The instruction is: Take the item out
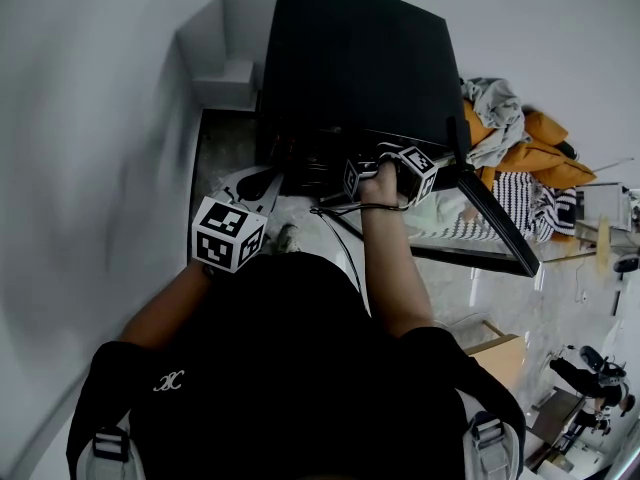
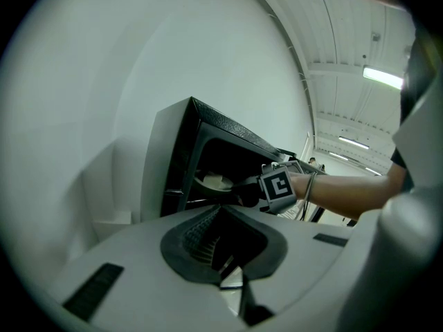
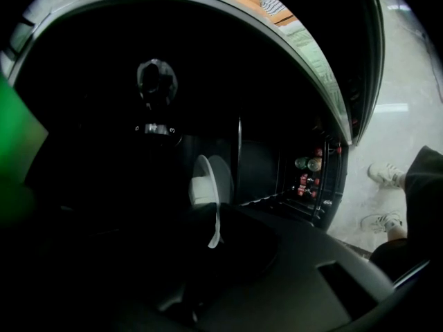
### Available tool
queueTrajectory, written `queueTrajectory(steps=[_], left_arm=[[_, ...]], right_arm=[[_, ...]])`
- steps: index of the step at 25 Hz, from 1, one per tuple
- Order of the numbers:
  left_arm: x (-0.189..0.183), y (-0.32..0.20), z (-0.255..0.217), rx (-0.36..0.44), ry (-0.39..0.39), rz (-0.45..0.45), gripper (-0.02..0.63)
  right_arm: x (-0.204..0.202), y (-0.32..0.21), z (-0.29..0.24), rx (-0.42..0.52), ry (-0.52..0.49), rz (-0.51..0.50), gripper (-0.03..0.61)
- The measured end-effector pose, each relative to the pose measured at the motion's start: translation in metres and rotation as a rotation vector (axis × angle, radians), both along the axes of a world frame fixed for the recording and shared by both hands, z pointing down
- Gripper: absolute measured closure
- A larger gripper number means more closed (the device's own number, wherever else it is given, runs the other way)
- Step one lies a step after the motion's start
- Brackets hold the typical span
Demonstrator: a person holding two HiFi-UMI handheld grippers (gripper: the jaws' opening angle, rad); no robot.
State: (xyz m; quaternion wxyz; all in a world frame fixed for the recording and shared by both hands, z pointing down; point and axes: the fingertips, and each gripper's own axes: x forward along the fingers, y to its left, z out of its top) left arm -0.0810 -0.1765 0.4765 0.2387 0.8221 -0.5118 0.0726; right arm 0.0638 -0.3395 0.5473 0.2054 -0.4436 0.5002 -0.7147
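left fingers [image 2: 197,239] stand apart, nothing btwn them. the left gripper [image 1: 255,181] hangs just outside the black oven [image 1: 350,58], near its lower left corner, not touching it. the oven's front is open & the inside is dark. the right gripper [image 1: 385,160] is in the opening w/ the forearm straight behind it. its jaws are shut on the near rim of a white plate [image 3: 208,178]. the plate is inside the oven cavity, not out yet, w/ a pale lump [image 3: 197,185] on it. in the left gripper view the plate shows just inside the opening, w/ the right gripper at its edge. the oven door [image 1: 495,223] hangs open to the right, glass pane up. further right, beyond the door, lies a heap of orange, grey & striped cloth [image 1: 530,148]. a pale shoe [image 1: 287,236] shows on the floor below the oven front.
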Motion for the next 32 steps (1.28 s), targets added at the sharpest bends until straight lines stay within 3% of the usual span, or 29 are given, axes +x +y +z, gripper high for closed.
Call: queueTrajectory(steps=[17,20,25,32], left_arm=[[0.008,-0.007,0.002,-0.006,0.001,0.040,0.606],[0.008,-0.008,0.005,-0.008,0.001,0.045,0.606],[0.010,-0.009,0.006,-0.013,-0.006,0.057,0.606],[0.005,-0.008,0.004,-0.014,-0.019,0.051,0.606]], right_arm=[[0.004,0.038,-0.001,0.001,0.045,-0.059,0.569],[0.001,0.043,-0.008,0.035,0.020,-0.065,0.569],[-0.001,0.036,-0.010,0.069,0.005,-0.073,0.503],[-0.010,0.030,0.000,0.032,-0.017,-0.065,0.499]])
